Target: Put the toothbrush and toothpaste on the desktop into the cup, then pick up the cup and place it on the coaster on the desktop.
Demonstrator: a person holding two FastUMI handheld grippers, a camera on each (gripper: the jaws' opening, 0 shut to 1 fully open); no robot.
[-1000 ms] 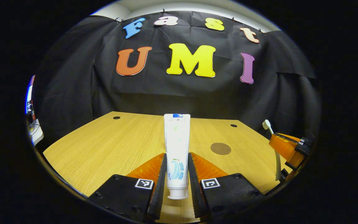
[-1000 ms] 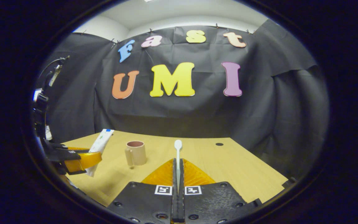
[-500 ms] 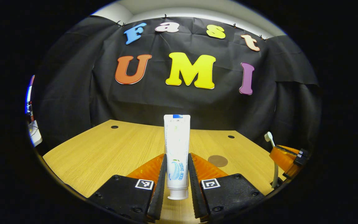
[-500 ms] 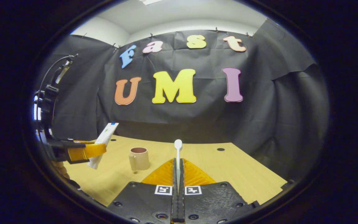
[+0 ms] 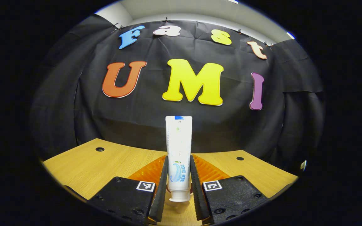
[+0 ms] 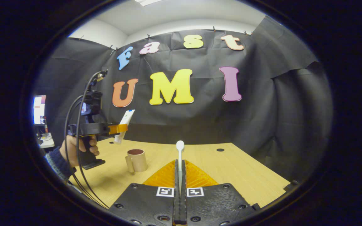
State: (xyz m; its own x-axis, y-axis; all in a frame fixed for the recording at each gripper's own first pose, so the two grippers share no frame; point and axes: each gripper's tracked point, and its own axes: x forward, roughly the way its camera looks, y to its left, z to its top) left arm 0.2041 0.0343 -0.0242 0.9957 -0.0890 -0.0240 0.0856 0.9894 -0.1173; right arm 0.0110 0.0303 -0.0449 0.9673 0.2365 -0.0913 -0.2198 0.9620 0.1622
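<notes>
Left gripper view: my left gripper is clamping both ribbed fingers on the white, smooth plastic toothpaste tube, which is standing upright between them, round cap down and flat crimped end up. I am holding it above the pale wood-grain desktop, a flat board with small round holes.

Right gripper view: my right gripper is pressing its fingers together on the slim white plastic toothbrush, whose oval head is poking up past the tips. On the desktop, left of centre, the beige cylindrical cup with a side handle is standing upright, its inside a darker brown. Above and to its left, a hand in a dark knitted sleeve is gripping the other gripper's handle, with the toothpaste tube tilting in its fingers, clear of the cup. Black cables are looping down from that gripper.
</notes>
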